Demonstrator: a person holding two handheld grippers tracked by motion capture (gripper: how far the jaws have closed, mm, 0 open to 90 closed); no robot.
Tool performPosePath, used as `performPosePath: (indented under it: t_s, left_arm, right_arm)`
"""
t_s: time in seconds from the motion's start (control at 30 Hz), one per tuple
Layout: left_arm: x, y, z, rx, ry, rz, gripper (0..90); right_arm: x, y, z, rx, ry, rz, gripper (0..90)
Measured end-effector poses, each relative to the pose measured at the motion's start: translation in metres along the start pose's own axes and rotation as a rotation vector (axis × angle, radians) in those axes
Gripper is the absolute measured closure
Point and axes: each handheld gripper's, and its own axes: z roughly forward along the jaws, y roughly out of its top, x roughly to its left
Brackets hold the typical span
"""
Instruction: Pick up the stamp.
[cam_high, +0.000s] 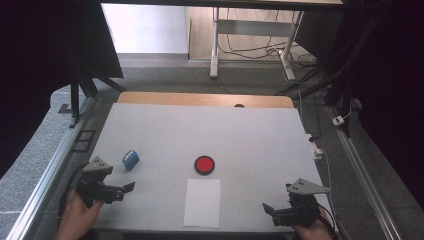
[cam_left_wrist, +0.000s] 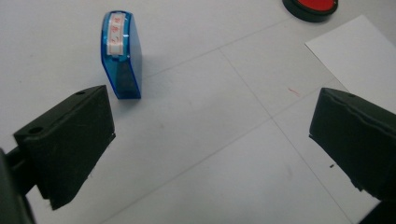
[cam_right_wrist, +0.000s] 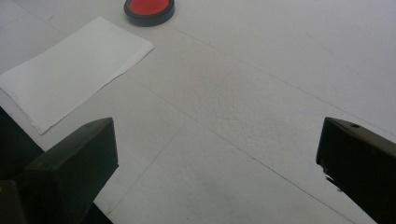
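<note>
Stamp (cam_high: 131, 159), small and blue, near the table's (cam_high: 260, 130) left side, just ahead of the left gripper (cam_high: 131, 187).
Left gripper view: jaws wide apart; hard, light, likely slick plastic, so pinch its flat sides. Right gripper view: right gripper (cam_right_wrist: 217, 154) gapes, holding nothing.

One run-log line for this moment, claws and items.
left claw: open, near blue stamp, apart | right claw: open, holds nothing | red ink pad: beyond white paper

red ink pad (cam_left_wrist: 310, 9): cut by top edge | stamp label (cam_left_wrist: 116, 33): unreadable
</note>
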Motion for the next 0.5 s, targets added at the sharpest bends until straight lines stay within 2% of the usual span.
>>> performPosePath:
  t_s: [0.3, 0.5]
  left_arm:
    - [0.011, 0.012, 0.014, 0.004, 0.002, -0.012, 1.2]
    - [0.018, 0.020, 0.022, 0.014, 0.021, 0.003, 1.5]
  right_arm:
    - [0.000, 0.000, 0.000, 0.005, 0.000, 0.000, 0.0]
    - [0.000, 0.000, 0.000, 0.006, 0.002, 0.001, 0.0]
